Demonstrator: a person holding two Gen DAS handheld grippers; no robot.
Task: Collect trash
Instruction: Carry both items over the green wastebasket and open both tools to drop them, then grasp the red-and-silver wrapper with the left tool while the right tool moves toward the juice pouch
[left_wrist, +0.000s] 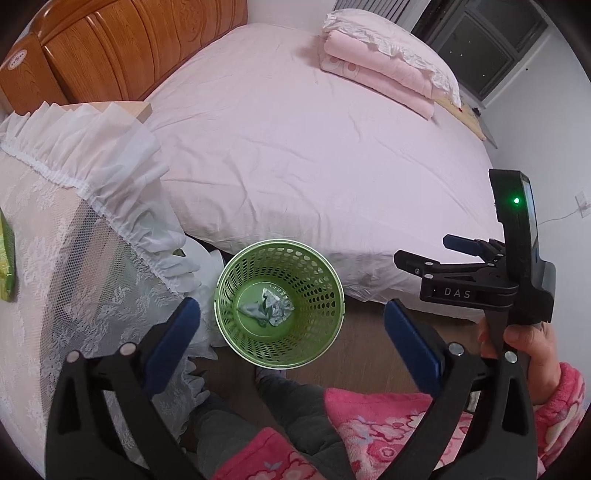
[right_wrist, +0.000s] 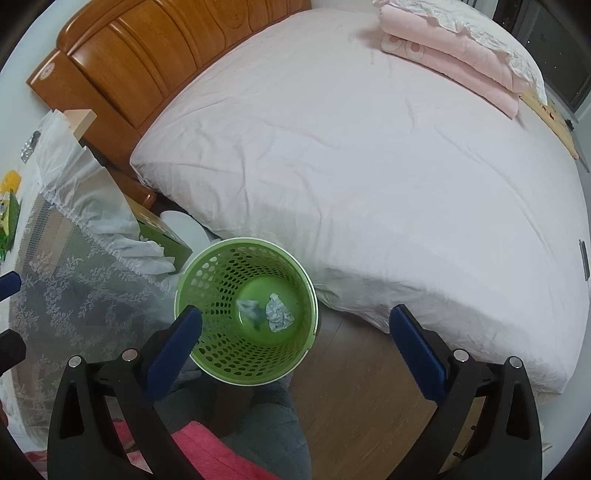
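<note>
A green perforated waste basket (left_wrist: 280, 354) stands on the wooden floor beside the bed; it also shows in the right wrist view (right_wrist: 221, 354). Crumpled wrappers (left_wrist: 271, 306) lie at its bottom, seen too in the right wrist view (right_wrist: 279, 312). My left gripper (left_wrist: 291, 332) is open and empty, held above the basket. My right gripper (right_wrist: 295, 332) is open and empty, above the basket's right side. It shows in the left wrist view (left_wrist: 424, 254) at the right, held in a hand.
A bed with a pale pink sheet (left_wrist: 314, 147) fills the far side, with folded pink blankets (left_wrist: 384, 77) on it. A lace-covered table (left_wrist: 74, 258) stands at the left, with a green packet (left_wrist: 6, 258) on it. A wooden headboard (left_wrist: 110, 48) stands behind. My legs are below.
</note>
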